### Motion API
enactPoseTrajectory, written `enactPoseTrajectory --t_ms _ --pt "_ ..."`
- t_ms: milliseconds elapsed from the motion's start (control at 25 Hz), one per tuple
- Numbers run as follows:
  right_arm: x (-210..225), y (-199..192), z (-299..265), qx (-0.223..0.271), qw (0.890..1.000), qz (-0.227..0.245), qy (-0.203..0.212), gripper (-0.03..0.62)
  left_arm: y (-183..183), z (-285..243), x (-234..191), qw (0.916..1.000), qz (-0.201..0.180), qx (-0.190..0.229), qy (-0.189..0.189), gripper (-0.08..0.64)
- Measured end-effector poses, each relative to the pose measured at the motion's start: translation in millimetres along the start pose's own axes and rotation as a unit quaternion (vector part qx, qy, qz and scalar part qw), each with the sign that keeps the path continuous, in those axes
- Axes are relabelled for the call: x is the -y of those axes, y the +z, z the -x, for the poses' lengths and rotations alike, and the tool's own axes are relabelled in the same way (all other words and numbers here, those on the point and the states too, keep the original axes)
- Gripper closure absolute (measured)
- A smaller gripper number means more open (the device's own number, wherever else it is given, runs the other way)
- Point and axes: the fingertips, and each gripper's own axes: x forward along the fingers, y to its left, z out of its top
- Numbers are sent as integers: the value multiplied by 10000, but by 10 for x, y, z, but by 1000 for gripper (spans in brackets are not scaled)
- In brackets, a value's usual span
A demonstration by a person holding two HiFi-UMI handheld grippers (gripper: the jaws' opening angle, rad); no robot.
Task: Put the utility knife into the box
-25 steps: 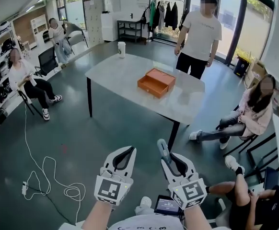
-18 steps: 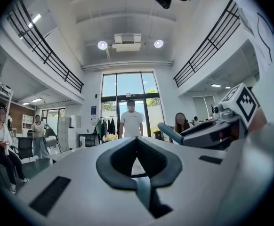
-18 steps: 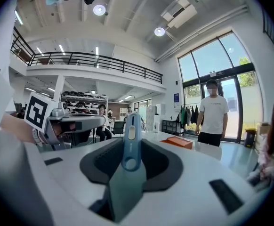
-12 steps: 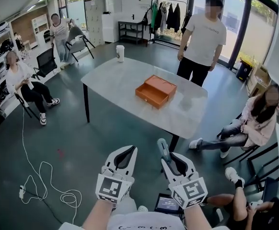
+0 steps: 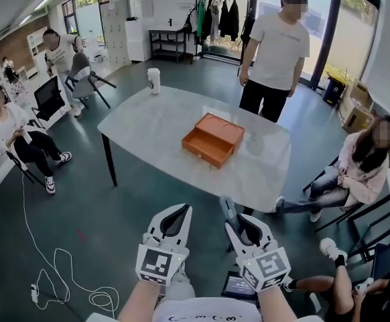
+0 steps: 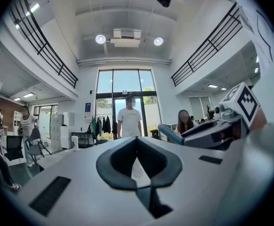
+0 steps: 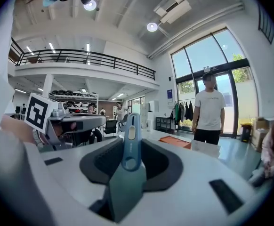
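Your left gripper (image 6: 137,138) is closed and empty. Its own view shows the two dark pads curving round to meet at the tips, with only an open loop between them behind the tips. From the head view it sits low and left of centre, pointing ahead towards the table (image 5: 148,123).

Your right gripper (image 7: 129,147) is clamped on the utility knife (image 7: 130,134). The jaws are only partly drawn in because the blue-grey handle fills the gap. The pads press on its sides, and the slim front end, with its pale slider, sticks out past the fingertips. In the head view that end shows as a small grey-blue stub ahead of the gripper's nose, angled slightly left. Nothing else touches either gripper, and the two are held side by side, close but apart, above the dark floor.

The orange box (image 5: 212,139) lies near the middle of the white table, well ahead of both grippers. From this distance you can't be sure whether its top is open. A white cup (image 5: 154,80) stands at the table's far left corner, and a person in a white T-shirt (image 5: 277,42) stands just beyond the far edge.
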Motion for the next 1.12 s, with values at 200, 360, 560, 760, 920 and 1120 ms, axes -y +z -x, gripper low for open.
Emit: enactPoseTrajectory --t_ms 200,360,560,760,920,1120 --pt "216 47 -597 -49 9999 -44 -157 460 -66 -508 -486 9997 -108 -4 -202 545" --pt "400 102 -1061 -65 9992 -199 -339 460 -108 -871 -854 9992 -109 -25 -380 545" --pt "576 65 -1564 -98 9978 -267 -604 460 -272 -1258 -1220 9978 -104 -44 -654 545" --pt "729 -12 -1941 -200 9963 -359 -751 460 -464 -1588 -1474 9963 -32 -126 -852 545" --pt "871 -85 -2092 -346 9946 -468 -854 460 -600 -1797 -1548 9948 60 -270 -984 545" --pt "1164 -189 -2302 -439 9933 -574 -906 460 -773 -2116 -1643 9940 124 -400 -1011 545"
